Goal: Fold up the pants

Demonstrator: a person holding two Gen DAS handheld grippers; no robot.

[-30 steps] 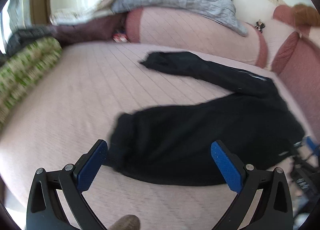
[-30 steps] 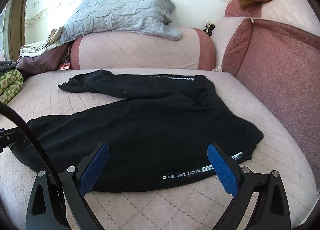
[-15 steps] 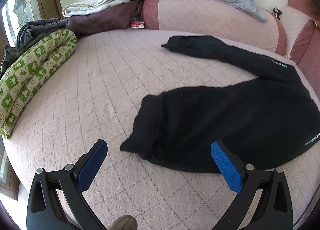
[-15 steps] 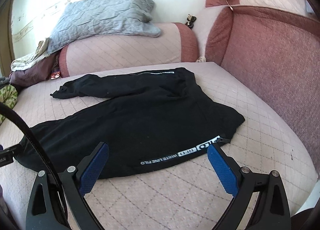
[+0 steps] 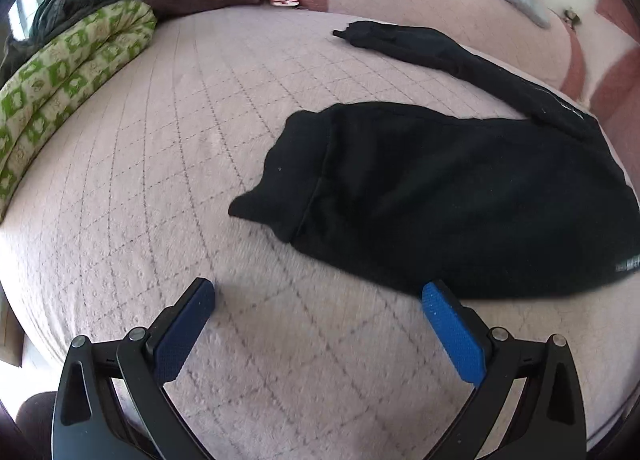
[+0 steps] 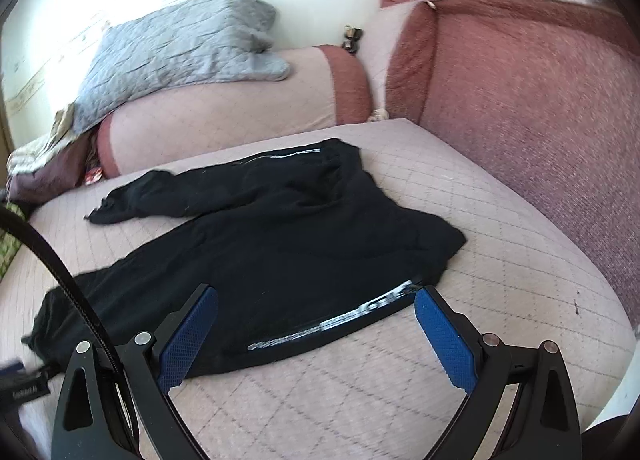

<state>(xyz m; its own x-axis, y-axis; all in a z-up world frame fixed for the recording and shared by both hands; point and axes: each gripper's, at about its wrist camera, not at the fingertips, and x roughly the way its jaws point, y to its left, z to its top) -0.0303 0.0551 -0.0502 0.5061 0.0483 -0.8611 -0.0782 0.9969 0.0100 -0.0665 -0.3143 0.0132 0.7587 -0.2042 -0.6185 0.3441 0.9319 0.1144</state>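
- Pink quilted bedding [image 5: 160,188] fills both views, with a grey quilted blanket [image 6: 176,44] on the bolster beyond and a green patterned roll [image 5: 68,76] far off to the left of the left jaws.
- Black pants [image 6: 280,236] lie unfolded on the bedding: one leg runs straight, the other angles away behind it.
- Left gripper [image 5: 318,306] has its jaws spread wide and holds nothing; the near leg's cuff [image 5: 280,196] lies just ahead and to the right of them.
- Right gripper [image 6: 316,312] is likewise wide and empty; the printed waist edge [image 6: 344,320] sits between and just ahead of its jaws.
- Judging by this, no fold is made yet; gripping, laying leg on leg and folding lengthwise all remain.
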